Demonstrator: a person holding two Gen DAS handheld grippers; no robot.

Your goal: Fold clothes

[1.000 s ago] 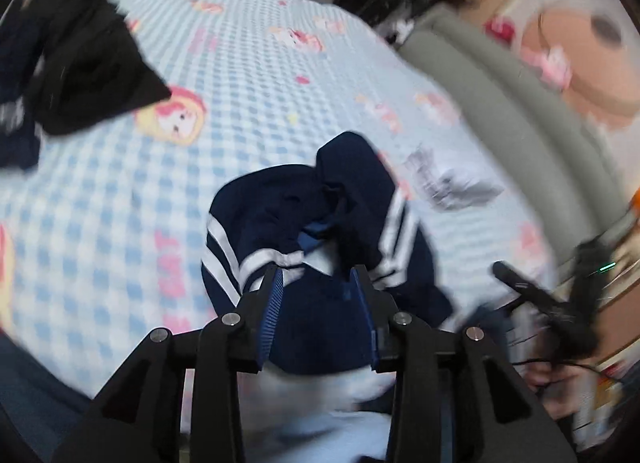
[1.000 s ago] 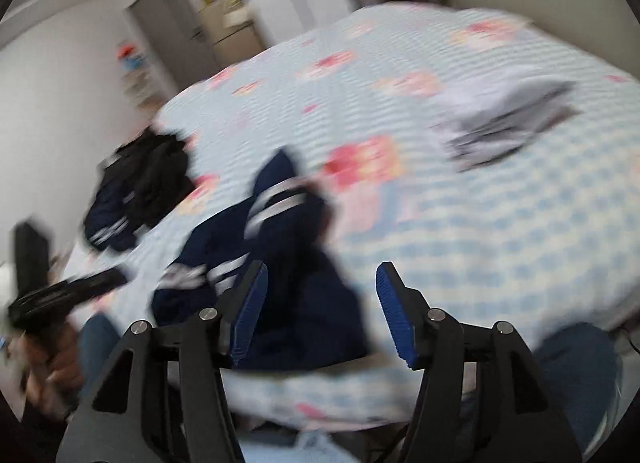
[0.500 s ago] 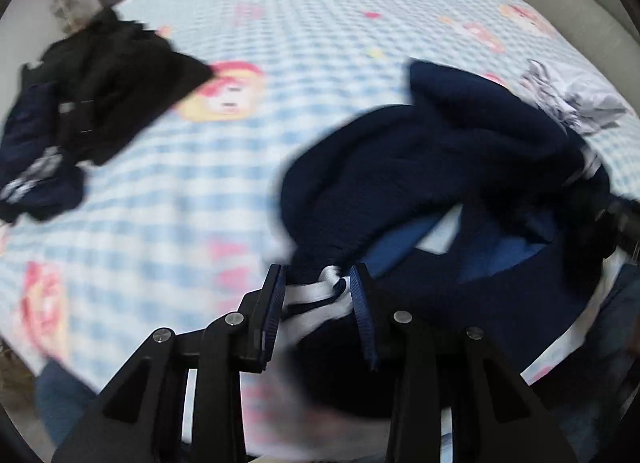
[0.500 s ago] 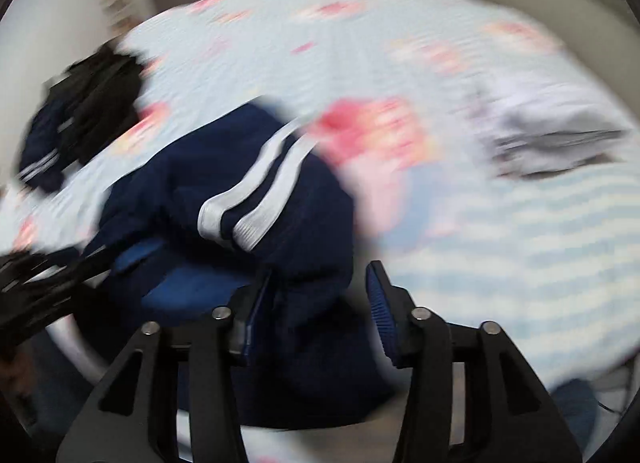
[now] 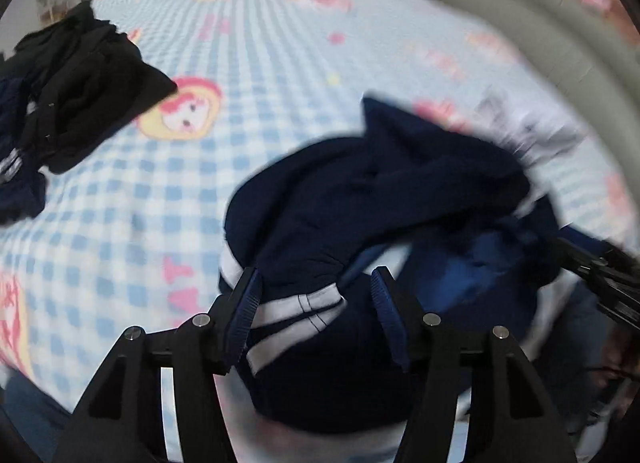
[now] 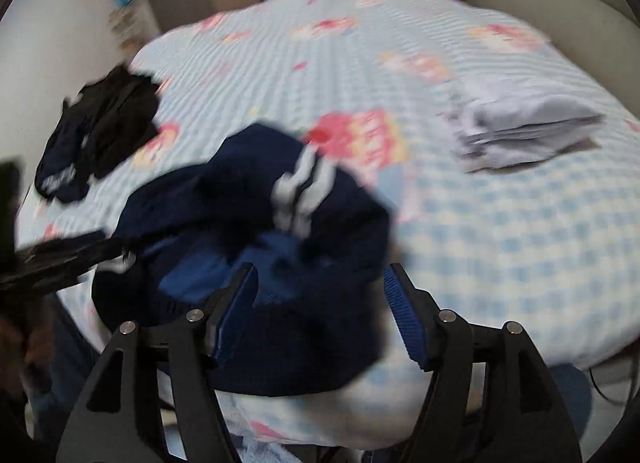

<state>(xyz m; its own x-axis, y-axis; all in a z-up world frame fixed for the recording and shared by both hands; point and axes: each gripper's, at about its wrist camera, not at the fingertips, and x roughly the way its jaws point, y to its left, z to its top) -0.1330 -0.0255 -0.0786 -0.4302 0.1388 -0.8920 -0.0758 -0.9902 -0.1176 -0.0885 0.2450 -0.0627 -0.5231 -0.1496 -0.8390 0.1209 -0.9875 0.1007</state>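
A crumpled navy garment with white stripes lies at the near edge of the blue checked bed; it also shows in the right wrist view. My left gripper is open, its jaws standing either side of the striped cuff. My right gripper is open over the garment's near right part, holding nothing. The right gripper's body shows at the right edge of the left wrist view.
A pile of black and navy clothes lies at the bed's left. A folded grey stack lies at the right. A grey padded headboard curves along the far right. The bedsheet has cartoon prints.
My left gripper has let go of the striped cuff and its jaws have opened wide. My right gripper has opened wider too. The garment has settled on the bed.
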